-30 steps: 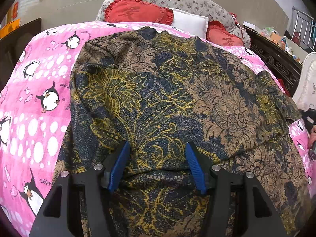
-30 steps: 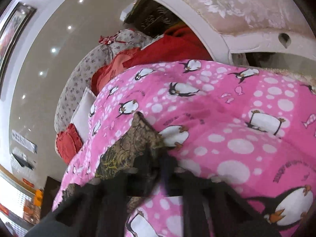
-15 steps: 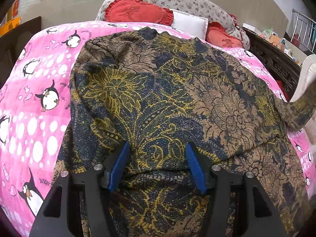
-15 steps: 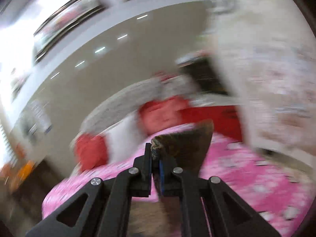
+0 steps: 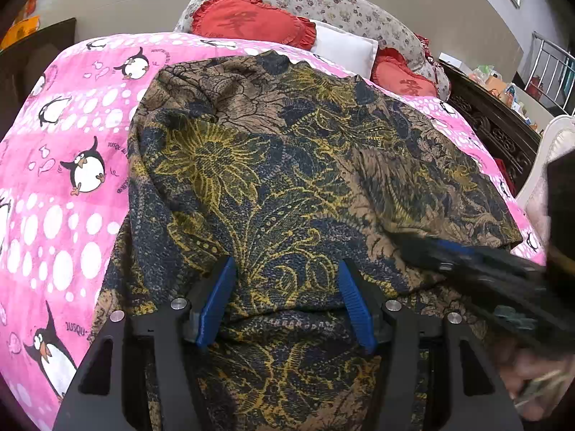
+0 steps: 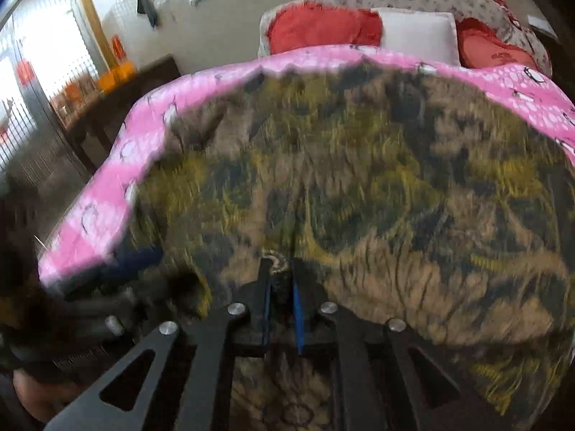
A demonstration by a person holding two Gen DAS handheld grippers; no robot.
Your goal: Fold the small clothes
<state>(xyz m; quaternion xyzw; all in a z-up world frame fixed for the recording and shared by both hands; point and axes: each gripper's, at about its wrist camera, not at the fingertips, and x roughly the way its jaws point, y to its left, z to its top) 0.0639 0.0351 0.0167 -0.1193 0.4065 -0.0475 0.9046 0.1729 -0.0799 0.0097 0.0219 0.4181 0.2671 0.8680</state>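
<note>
A dark blue, brown and yellow floral garment (image 5: 287, 165) lies spread on the pink penguin blanket (image 5: 64, 194); its right part is folded over onto the middle. My left gripper (image 5: 285, 298) is open, its blue pads resting on the garment's near part. My right gripper (image 6: 282, 287) is shut on a fold of the garment (image 6: 359, 179), held low over its middle; this view is motion-blurred. The right gripper also shows blurred at the right edge of the left wrist view (image 5: 496, 273).
Red heart cushions (image 5: 251, 25), a white pillow (image 5: 345, 50) and a floral bolster (image 5: 345, 7) lie at the bed's head. A dark carved wooden frame (image 5: 492, 133) runs along the right side. A dark cabinet (image 6: 118, 104) stands left of the bed.
My right gripper lifted the garment's right edge off the blanket and swung it over onto the garment's middle. The left gripper has stayed still and open.
</note>
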